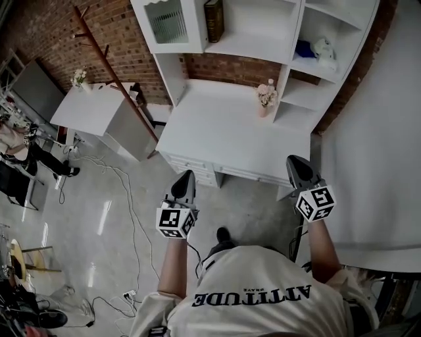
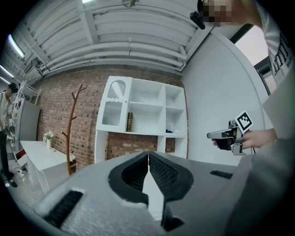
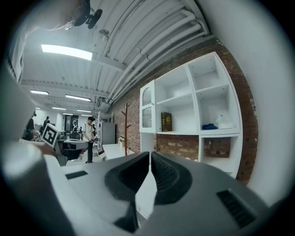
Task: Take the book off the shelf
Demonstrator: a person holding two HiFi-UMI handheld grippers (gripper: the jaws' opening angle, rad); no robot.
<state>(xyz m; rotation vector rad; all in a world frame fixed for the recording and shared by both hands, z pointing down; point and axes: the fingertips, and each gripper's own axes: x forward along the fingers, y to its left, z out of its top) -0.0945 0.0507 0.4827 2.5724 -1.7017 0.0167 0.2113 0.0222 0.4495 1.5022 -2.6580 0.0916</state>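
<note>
A dark brown book (image 1: 214, 20) stands upright on a middle shelf of the white shelf unit (image 1: 247, 46); it also shows as a small dark book (image 2: 129, 121) in the left gripper view and as the book (image 3: 166, 121) in the right gripper view. My left gripper (image 1: 186, 176) is shut and holds nothing, short of the white desk (image 1: 223, 131) and level. My right gripper (image 1: 296, 162) is also shut and holds nothing, at the desk's front right corner. Both are well short of the book. From the left gripper view the jaws (image 2: 148, 154) touch at the tips.
A small vase of flowers (image 1: 266, 97) stands on the desk near the shelf. Blue and white items (image 1: 316, 49) lie in a right compartment. A wooden coat stand (image 1: 108, 59) and a low white table (image 1: 99, 108) are at the left. Cables trail on the floor (image 1: 118, 197). A white wall (image 1: 381, 145) is at the right.
</note>
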